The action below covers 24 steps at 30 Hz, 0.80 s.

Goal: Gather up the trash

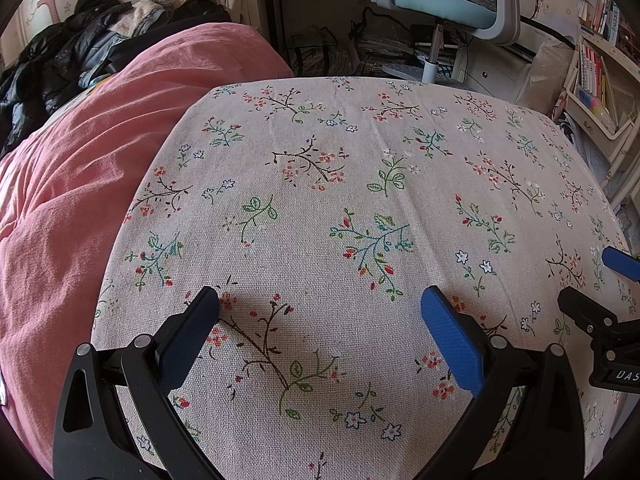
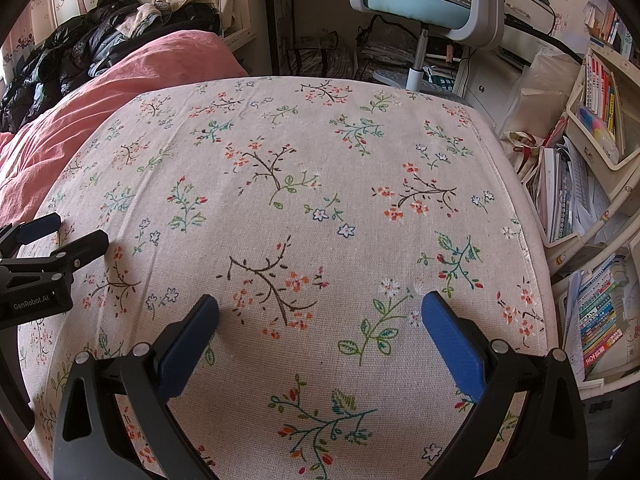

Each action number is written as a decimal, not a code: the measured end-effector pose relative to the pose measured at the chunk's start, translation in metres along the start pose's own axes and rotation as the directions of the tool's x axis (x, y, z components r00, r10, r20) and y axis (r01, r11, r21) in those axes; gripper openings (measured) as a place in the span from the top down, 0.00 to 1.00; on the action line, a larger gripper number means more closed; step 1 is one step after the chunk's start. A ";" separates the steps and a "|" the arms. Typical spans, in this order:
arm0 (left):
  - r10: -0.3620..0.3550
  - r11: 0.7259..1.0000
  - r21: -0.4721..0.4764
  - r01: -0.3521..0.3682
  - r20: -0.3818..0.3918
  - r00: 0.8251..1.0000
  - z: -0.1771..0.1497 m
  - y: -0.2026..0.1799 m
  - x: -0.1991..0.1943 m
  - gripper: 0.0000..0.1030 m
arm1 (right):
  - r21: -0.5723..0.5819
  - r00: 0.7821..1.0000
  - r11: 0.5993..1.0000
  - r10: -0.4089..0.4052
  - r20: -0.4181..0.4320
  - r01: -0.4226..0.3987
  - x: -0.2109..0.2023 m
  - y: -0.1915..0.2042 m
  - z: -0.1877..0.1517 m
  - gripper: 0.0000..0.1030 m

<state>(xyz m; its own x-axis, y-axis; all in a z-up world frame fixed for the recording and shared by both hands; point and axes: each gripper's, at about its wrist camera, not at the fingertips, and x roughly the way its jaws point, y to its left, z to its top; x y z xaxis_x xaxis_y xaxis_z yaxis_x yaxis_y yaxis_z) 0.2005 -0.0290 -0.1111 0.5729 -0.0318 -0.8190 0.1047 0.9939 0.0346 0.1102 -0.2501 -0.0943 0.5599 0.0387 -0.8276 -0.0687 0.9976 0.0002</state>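
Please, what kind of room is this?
Most likely a bedroom that also serves for study: a pink quilt with clothes piled behind, a desk chair, and shelves of books.

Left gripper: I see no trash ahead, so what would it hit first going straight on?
Probably the flowered cloth; the open left gripper tilts toward it, with nothing lying between. Depth is unclear.

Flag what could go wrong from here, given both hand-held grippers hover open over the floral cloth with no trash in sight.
1. No trash shows on the floral cloth, so a closing left hand-held gripper or right hand-held gripper may just pinch and drag fabric.
2. The two hang side by side; a sideways sweep could knock them together.
3. Loose papers crowd the cloth's right edge and might be mistaken for trash.
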 end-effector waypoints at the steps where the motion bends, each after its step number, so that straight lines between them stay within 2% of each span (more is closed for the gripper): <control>1: 0.000 1.000 0.000 0.000 0.000 1.000 0.000 0.000 0.001 0.05 | 0.000 1.000 1.000 0.000 0.000 0.000 -0.001 0.000 -0.002 0.06; 24: 0.000 1.000 0.000 0.000 0.000 1.000 0.000 0.000 0.000 0.05 | 0.000 1.000 1.000 0.000 0.000 0.000 -0.001 0.001 -0.002 0.06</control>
<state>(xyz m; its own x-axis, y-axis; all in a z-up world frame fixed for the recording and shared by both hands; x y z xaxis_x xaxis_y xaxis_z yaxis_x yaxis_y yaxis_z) 0.2005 -0.0289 -0.1111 0.5729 -0.0319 -0.8190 0.1049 0.9939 0.0346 0.1080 -0.2496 -0.0948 0.5600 0.0388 -0.8276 -0.0688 0.9976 0.0002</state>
